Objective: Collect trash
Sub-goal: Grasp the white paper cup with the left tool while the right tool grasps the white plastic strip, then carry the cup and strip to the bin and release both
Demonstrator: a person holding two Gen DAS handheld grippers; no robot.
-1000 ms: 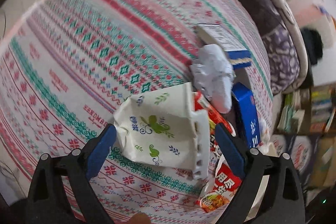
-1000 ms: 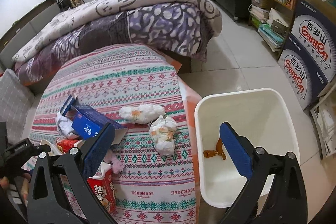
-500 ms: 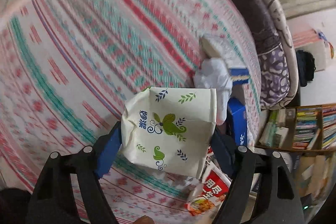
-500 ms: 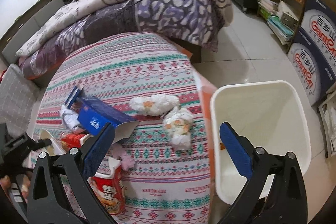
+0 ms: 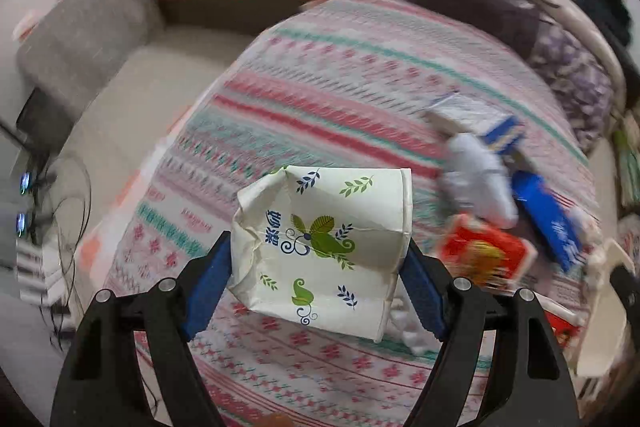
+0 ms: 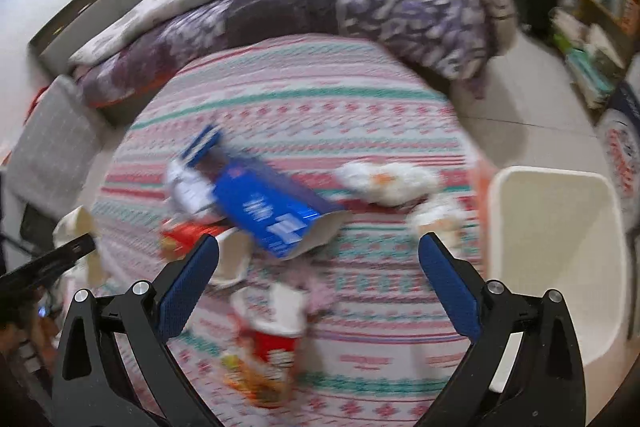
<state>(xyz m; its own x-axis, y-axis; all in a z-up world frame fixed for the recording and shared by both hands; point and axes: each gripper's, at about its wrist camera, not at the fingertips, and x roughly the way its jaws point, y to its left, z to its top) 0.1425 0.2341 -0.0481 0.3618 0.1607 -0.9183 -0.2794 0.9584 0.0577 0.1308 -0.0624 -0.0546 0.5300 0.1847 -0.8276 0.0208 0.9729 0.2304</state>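
— Paper, crushed and cream-coloured: what was it, and where?

— It was a flattened paper cup (image 5: 320,247) printed with green leaves. My left gripper (image 5: 318,283) had just been closing on it; a second earlier the blue pads stood wide on either side while the cup lay on the patterned tablecloth (image 5: 344,75). At this moment both pads pressed its sides and it hung clear of the cloth.

— And your other claw?

— My right gripper (image 6: 318,279) was wide, with nothing between its pads. It had swung from over the white bin (image 6: 556,251) towards the litter on the table: a blue carton (image 6: 264,207), a red noodle cup (image 6: 272,351) and crumpled tissues (image 6: 384,179).

— What did that mean for the job?

— I judged one piece secured but not yet binned; the bin stood beside the table's edge, well apart from the cup. Most of the trash remained.
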